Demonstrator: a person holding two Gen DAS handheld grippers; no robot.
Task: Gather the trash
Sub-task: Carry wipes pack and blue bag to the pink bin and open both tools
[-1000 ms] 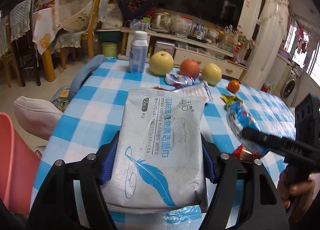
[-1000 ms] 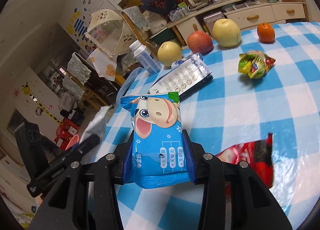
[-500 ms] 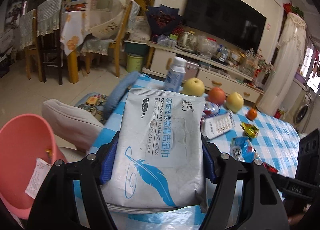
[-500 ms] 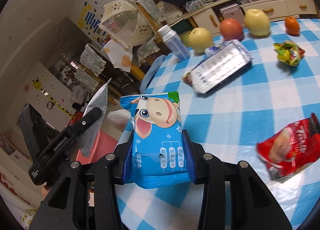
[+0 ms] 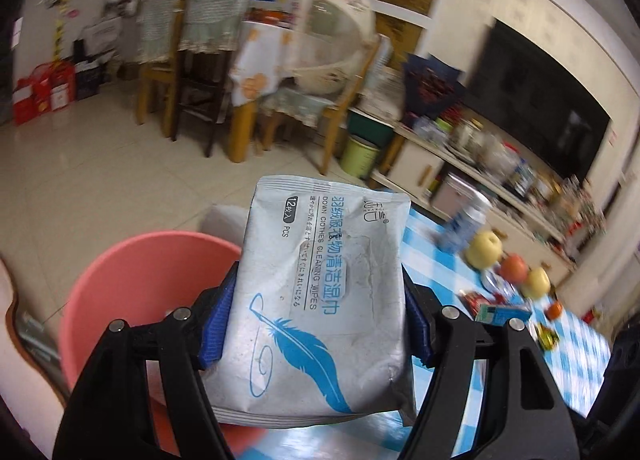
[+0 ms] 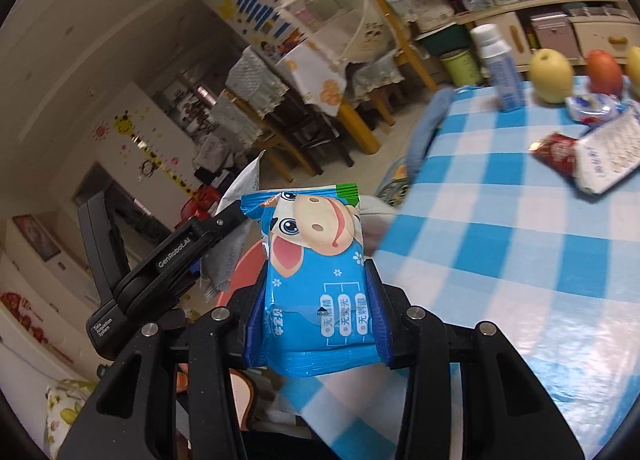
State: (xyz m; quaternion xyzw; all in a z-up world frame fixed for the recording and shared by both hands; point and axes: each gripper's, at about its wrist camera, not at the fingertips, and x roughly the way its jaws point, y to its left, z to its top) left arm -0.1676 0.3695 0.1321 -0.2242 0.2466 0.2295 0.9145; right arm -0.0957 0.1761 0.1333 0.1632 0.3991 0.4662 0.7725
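My left gripper point(image 5: 316, 324) is shut on a grey cleaning-wipes pack point(image 5: 320, 292) with a blue feather print. It hangs over the near rim of a pink bin point(image 5: 132, 292) that stands on the floor left of the table. My right gripper point(image 6: 314, 316) is shut on a blue cow-print wrapper point(image 6: 316, 280), at the left edge of the blue checked table point(image 6: 520, 260). In the right wrist view the left gripper point(image 6: 224, 220) shows to the left with the grey pack, above the pink bin's rim point(image 6: 244, 260).
On the table lie a red wrapper point(image 6: 560, 152), a white blister-style pack point(image 6: 608, 156), a small white bottle point(image 6: 500, 64), apples point(image 6: 554, 76) and an orange point(image 5: 554, 310). Wooden chairs point(image 5: 188, 72) and a second table stand behind on the tiled floor.
Both grippers swung left off the table toward the pink bin, each still holding its pack. The bin has come from the left edge to under the left gripper; the table has slid right.
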